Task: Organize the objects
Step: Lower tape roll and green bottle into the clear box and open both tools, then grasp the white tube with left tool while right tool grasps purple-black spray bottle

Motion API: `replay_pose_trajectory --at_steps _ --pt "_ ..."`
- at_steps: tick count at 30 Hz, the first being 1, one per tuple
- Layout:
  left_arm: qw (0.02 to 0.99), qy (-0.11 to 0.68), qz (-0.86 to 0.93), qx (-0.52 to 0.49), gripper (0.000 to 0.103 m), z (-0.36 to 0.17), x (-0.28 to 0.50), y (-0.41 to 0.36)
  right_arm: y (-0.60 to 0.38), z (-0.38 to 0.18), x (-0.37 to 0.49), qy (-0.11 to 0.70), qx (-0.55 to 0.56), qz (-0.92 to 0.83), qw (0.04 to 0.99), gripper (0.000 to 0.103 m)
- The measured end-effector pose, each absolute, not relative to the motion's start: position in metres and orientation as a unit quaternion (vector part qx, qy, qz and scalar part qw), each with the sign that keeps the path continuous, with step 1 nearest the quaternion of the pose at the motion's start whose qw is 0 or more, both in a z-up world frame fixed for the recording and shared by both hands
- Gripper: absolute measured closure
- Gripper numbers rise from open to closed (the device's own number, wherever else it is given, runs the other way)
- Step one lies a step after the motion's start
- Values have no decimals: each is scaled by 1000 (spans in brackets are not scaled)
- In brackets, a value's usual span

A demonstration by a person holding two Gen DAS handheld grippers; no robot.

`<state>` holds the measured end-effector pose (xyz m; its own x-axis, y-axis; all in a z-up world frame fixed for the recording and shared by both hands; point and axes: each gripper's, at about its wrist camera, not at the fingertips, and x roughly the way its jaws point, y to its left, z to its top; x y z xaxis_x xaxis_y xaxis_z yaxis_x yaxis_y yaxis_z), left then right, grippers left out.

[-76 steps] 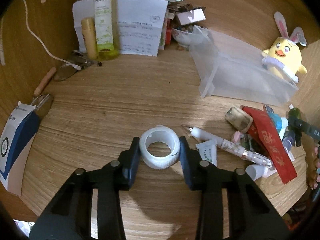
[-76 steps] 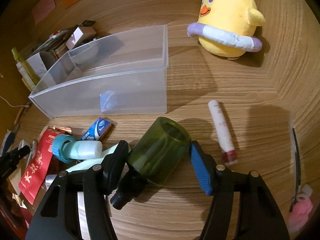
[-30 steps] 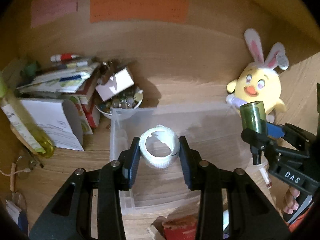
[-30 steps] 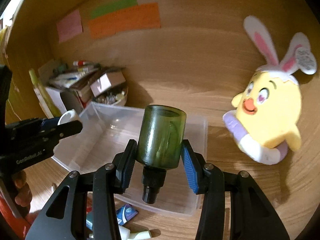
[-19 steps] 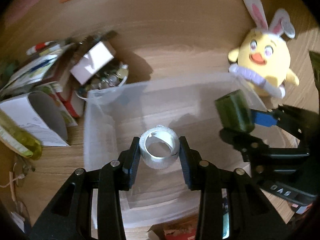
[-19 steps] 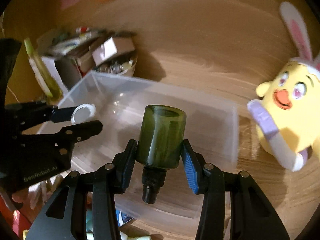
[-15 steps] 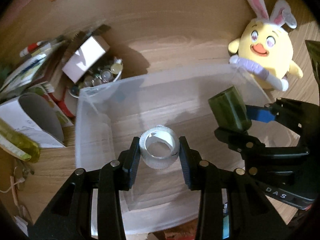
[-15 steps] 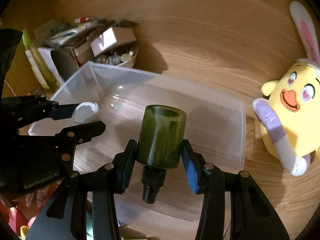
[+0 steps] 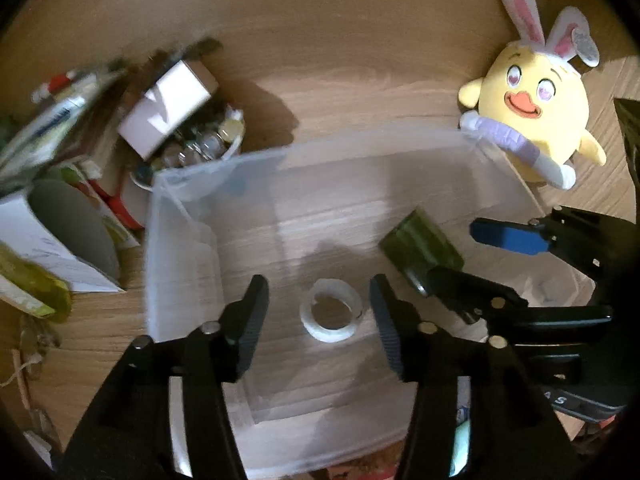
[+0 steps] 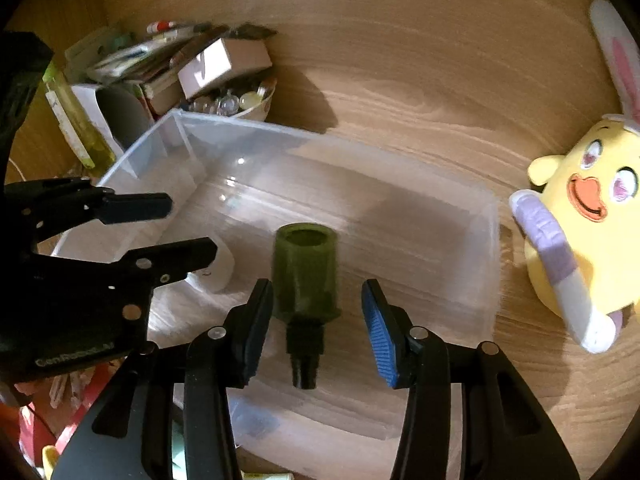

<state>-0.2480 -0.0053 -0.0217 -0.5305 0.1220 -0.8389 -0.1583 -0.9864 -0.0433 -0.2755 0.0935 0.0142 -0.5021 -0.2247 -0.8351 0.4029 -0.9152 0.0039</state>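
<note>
Left wrist view: a yellow plush chick (image 9: 532, 116) sits beside the clear bin (image 9: 180, 184); the left gripper (image 9: 318, 300), fingers spread, frames a white tape roll (image 9: 332, 316) inside it.

Right wrist view: the right gripper (image 10: 318, 312), fingers spread, flanks a blurred green bottle (image 10: 306, 276), apparently untouched, over the bin.
</note>
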Motion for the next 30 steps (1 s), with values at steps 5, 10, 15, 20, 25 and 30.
replay_pose_trajectory --at_steps 5,10,15,20,25,30 --pt "75 5 893 -443 31 3 -230 -16 104 39 -257 77 426 -884 178 40" --pt "62 7 915 -400 14 32 -202 -27 115 71 -226 63 380 -906 178 26" --pt "37 25 934 -355 5 51 -160 -32 119 87 -193 52 346 -919 182 18" --pt "24 39 940 -339 3 51 -121 -36 122 84 -167 37 347 -917 192 18" --pt "9 45 937 -347 3 32 -89 -45 124 67 -143 33 357 -913 194 18" --pt "-16 46 926 -374 3 4 -59 -58 123 46 -122 27 373 -905 204 18"
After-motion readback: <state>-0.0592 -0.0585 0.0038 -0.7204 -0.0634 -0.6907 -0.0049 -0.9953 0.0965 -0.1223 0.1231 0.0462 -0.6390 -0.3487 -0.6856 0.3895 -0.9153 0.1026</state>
